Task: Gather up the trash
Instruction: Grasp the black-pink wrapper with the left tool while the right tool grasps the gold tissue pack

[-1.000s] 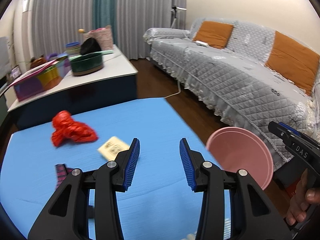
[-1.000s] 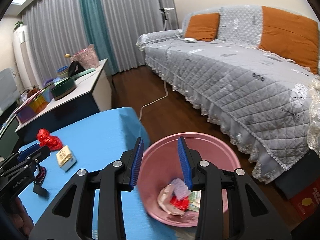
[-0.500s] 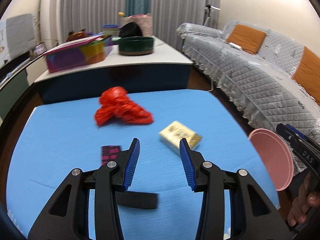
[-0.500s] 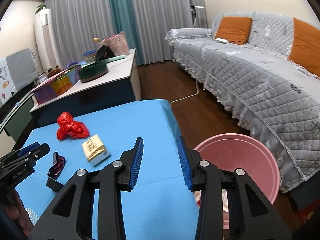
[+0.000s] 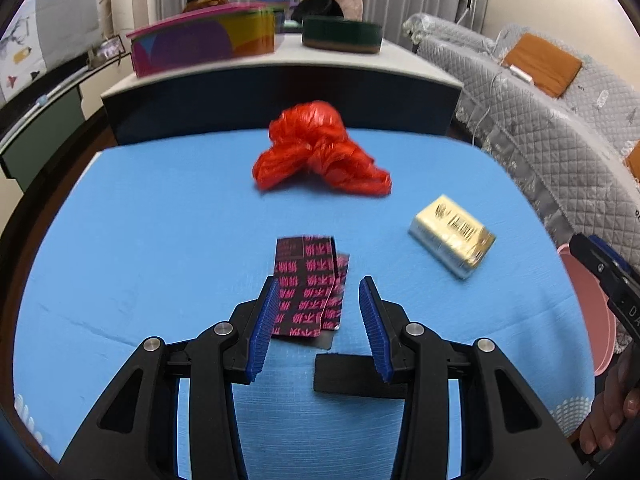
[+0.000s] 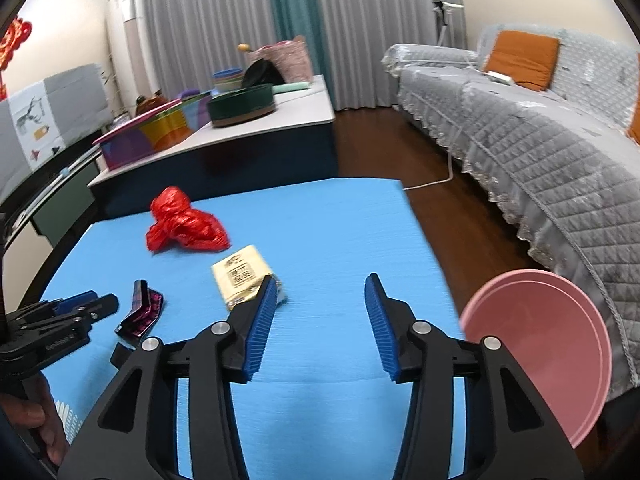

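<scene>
Left wrist view shows the left gripper (image 5: 318, 300) tilted down over the blue table (image 5: 160, 240), jaws spread and empty, the black-and-pink wrapper (image 5: 308, 284) lying just beyond its tips at frame centre. The red bag (image 5: 320, 152) sits above centre, the gold pack (image 5: 452, 236) at right. In the right wrist view the right gripper (image 6: 318, 296) hangs over bare cloth, jaws opening with nothing between them. The pink bin (image 6: 552, 344) stands lower right, a grey sofa (image 6: 540, 128) behind.
</scene>
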`<state>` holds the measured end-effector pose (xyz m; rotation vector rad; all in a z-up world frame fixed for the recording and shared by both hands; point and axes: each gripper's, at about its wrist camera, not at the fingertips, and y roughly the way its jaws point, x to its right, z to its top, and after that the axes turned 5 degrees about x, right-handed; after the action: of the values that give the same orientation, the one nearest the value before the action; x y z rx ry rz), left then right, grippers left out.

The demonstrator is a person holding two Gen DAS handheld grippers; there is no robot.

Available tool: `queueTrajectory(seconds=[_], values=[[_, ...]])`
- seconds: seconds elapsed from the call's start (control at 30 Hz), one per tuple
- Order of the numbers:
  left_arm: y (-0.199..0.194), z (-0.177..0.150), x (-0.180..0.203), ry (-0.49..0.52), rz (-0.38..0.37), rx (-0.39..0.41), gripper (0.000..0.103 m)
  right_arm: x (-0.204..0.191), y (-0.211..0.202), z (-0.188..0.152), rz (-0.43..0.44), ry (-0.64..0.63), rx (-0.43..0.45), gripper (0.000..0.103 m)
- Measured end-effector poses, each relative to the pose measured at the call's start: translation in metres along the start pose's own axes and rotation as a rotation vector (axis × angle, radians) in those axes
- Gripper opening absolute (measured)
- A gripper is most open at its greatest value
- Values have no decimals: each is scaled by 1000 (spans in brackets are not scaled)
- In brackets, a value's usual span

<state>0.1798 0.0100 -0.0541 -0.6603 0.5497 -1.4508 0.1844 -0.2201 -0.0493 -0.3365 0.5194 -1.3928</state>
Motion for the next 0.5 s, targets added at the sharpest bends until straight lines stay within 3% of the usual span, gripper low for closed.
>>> queueTrajectory(seconds=[0.5], values=[[32,-5,-5,8,36,-83,40,-26,42,-11,80,-49,-85,68]])
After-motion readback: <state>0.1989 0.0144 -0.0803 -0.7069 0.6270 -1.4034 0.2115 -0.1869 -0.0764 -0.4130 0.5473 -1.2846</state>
